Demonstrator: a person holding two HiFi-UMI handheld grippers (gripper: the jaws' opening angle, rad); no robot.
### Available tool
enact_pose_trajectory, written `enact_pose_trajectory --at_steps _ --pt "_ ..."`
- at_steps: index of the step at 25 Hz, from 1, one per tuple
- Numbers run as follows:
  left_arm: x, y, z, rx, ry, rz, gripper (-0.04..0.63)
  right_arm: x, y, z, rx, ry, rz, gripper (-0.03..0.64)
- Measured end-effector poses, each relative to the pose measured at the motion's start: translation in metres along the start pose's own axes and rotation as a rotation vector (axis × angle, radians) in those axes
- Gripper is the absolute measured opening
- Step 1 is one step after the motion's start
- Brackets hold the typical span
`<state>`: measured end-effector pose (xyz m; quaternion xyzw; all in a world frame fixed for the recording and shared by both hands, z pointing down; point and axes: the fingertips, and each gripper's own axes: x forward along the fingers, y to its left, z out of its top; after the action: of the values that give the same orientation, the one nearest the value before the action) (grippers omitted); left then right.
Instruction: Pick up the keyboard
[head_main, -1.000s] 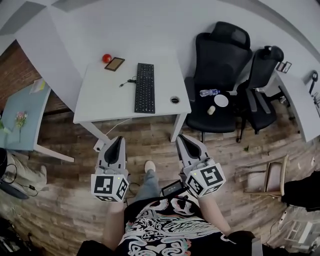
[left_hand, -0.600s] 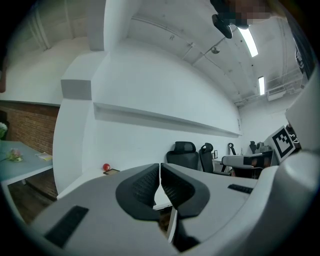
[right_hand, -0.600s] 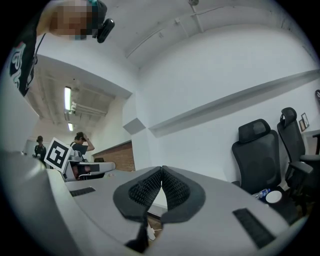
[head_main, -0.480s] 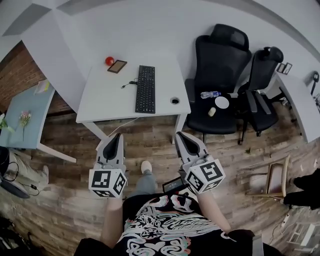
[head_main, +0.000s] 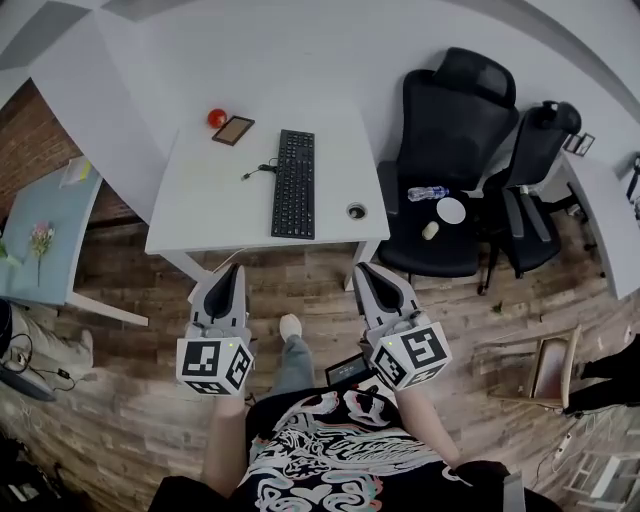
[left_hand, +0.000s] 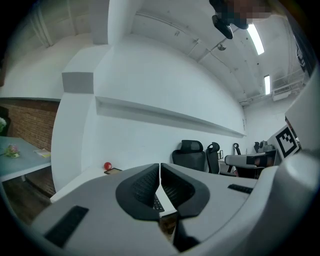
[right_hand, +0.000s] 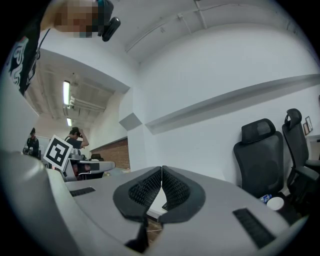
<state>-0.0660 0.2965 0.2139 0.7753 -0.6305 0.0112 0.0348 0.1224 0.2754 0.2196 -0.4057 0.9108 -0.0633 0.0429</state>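
A black keyboard (head_main: 293, 183) lies lengthwise on a white desk (head_main: 205, 200), with a thin cable running off its left side. My left gripper (head_main: 236, 271) and right gripper (head_main: 360, 270) hang side by side over the wooden floor, short of the desk's near edge, both pointing toward it. Both are shut with nothing between the jaws. In the left gripper view a sliver of the keyboard (left_hand: 157, 204) shows just behind the closed left gripper (left_hand: 159, 168). The right gripper (right_hand: 161, 171) points at the desk's corner (right_hand: 156, 201).
A red ball (head_main: 216, 118) and a small brown tablet (head_main: 233, 130) sit at the desk's far left; a round grommet (head_main: 356, 211) is near its right edge. Two black office chairs (head_main: 450, 160) stand to the right, one with a bottle (head_main: 427, 193). A light blue table (head_main: 40, 235) stands left.
Both grippers have moved a little toward the desk, staying shut and level. The desk and keyboard sit slightly nearer in the head view.
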Motion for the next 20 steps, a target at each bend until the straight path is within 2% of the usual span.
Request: enact_pose_trajectory --at_steps 8,10,13,20 --pt "0.103 0.028 -0.011 0.032 0.050 -0.070 0.025 0.081 -0.057 -0.012 0.026 0.058 -0.056 0.029" --pt "0.130 0.042 -0.010 0.037 0.048 -0.071 0.025 0.109 -0.071 -0.013 0.043 0.053 -0.057 0.029" --pt "0.162 0.072 -0.009 0.004 0.053 -0.058 0.025 0.146 -0.080 -0.011 0.066 0.030 -0.033 0.029" --pt "0.224 0.126 -0.016 -0.010 0.094 -0.061 0.025 0.220 -0.089 -0.021 0.028 0.087 -0.021 0.029"
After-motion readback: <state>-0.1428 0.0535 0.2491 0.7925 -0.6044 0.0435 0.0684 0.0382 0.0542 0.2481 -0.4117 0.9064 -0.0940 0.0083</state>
